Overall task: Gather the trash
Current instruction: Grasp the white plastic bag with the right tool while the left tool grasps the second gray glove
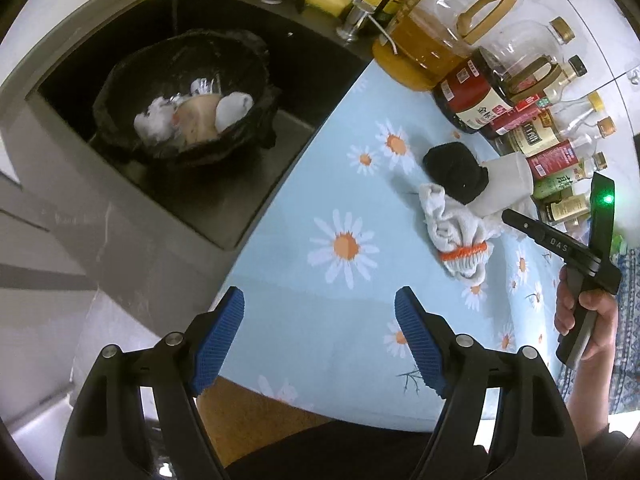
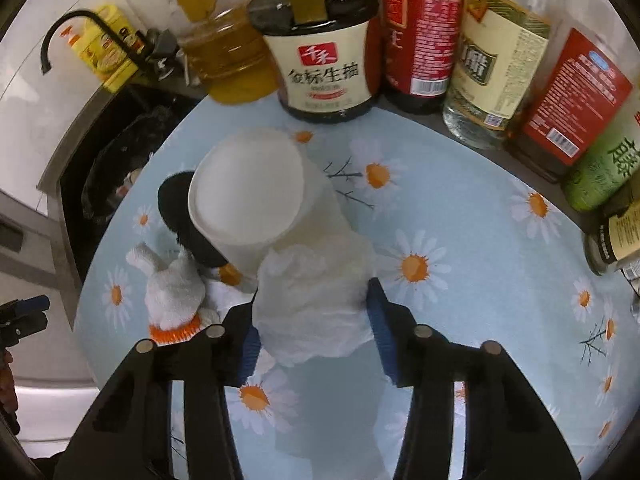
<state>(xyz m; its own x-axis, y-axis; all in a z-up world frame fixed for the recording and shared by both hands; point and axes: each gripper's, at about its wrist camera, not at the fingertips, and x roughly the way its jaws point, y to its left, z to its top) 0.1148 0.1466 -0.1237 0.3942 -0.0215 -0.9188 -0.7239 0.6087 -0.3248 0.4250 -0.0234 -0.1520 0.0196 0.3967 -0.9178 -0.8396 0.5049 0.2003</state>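
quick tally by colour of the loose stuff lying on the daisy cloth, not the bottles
white: 3 - crumpled white tissue, white paper cup on its side, white knit glove with orange cuff
black: 1 - balled black cloth
total: 4

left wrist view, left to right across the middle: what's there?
Trash bag in the sink → black cloth → white cup → right gripper → person's hand.

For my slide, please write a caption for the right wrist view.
Right gripper straddles a white cup lying on the daisy tablecloth, beside a knit glove.
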